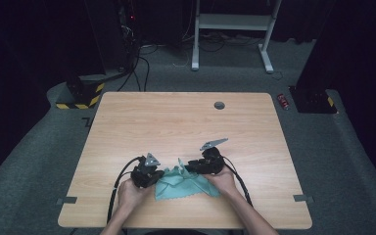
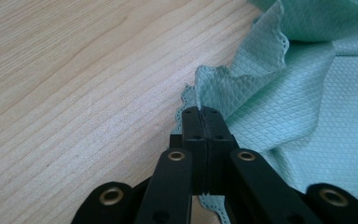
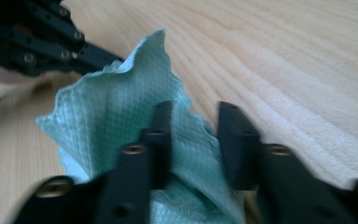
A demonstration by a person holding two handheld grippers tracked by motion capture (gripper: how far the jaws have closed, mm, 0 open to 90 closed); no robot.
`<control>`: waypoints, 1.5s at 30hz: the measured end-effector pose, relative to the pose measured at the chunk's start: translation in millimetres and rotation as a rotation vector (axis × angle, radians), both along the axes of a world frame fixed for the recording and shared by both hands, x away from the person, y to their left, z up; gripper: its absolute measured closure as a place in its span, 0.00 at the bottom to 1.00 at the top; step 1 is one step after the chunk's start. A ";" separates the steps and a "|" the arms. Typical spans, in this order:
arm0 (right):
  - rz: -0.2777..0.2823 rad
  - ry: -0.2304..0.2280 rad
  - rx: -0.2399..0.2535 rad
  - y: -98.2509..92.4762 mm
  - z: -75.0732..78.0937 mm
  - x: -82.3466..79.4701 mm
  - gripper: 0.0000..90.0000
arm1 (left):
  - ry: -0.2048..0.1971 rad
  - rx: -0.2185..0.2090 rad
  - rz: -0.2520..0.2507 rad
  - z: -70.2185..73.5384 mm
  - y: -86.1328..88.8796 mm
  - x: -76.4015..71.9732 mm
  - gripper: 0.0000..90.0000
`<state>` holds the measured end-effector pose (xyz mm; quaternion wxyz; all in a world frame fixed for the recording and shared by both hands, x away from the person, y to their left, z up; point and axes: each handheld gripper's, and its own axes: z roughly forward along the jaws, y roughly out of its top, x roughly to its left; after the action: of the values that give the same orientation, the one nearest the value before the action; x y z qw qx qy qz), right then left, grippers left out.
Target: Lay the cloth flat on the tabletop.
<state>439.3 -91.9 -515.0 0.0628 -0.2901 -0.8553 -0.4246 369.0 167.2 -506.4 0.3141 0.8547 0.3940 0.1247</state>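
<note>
Left tongs [image 2: 204, 112] clamp the green cloth [image 2: 298, 79] edge; right tongs [image 3: 193, 140] stand apart astride a raised fold. Closing off-centre risks the fold slipping free onto the tabletop [image 1: 176, 117].

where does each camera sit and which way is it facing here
High view: above the person's side, facing forward and down on the table; both forearms, left claw, right claw.
Left gripper view: on the left claw, looking along shut jaws pinching the green cloth.
Right gripper view: on the right claw, jaws parted over the cloth.
All views share the cloth.
</note>
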 end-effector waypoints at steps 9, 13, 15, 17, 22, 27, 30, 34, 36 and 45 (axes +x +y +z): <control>-0.011 -0.145 -0.069 -2.5 15.8 -14.3 1.00 | -0.029 -0.045 0.007 8.5 2.9 2.7 1.00; -0.047 -0.196 -0.082 -10.4 24.1 -18.6 0.99 | -0.042 -0.091 0.017 17.7 5.1 5.6 1.00; -0.068 -0.208 -0.099 -14.3 25.5 -19.0 0.99 | -0.045 -0.096 0.014 20.3 4.2 7.6 1.00; -0.074 -0.206 -0.109 -17.4 24.2 -17.9 0.99 | -0.049 -0.090 0.014 21.1 2.1 9.7 1.00; -0.102 -0.183 -0.114 -23.9 20.9 -15.0 1.00 | -0.032 -0.089 0.024 17.1 2.9 15.2 1.00; -0.109 -0.187 -0.130 -25.5 20.2 -14.1 1.00 | -0.038 -0.099 0.036 17.3 5.2 17.2 1.00; -0.120 -0.170 -0.116 -25.9 19.2 -12.4 1.00 | -0.038 -0.093 0.037 16.7 5.6 17.3 1.00; -0.104 -0.101 -0.110 -19.8 14.0 -8.3 0.77 | -0.041 -0.094 0.040 16.7 5.0 17.7 1.00; -0.096 -0.081 -0.136 -16.1 6.8 -5.3 0.84 | -0.040 -0.095 0.041 16.5 5.2 17.8 1.00; -0.127 -0.174 -0.162 -21.1 17.3 -13.5 1.00 | -0.059 -0.104 0.059 20.5 11.3 16.8 1.00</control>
<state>425.8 -113.0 -497.7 -0.0623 -0.3098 -0.8689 -0.3811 385.8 178.5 -485.9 0.3656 0.8212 0.4156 0.1385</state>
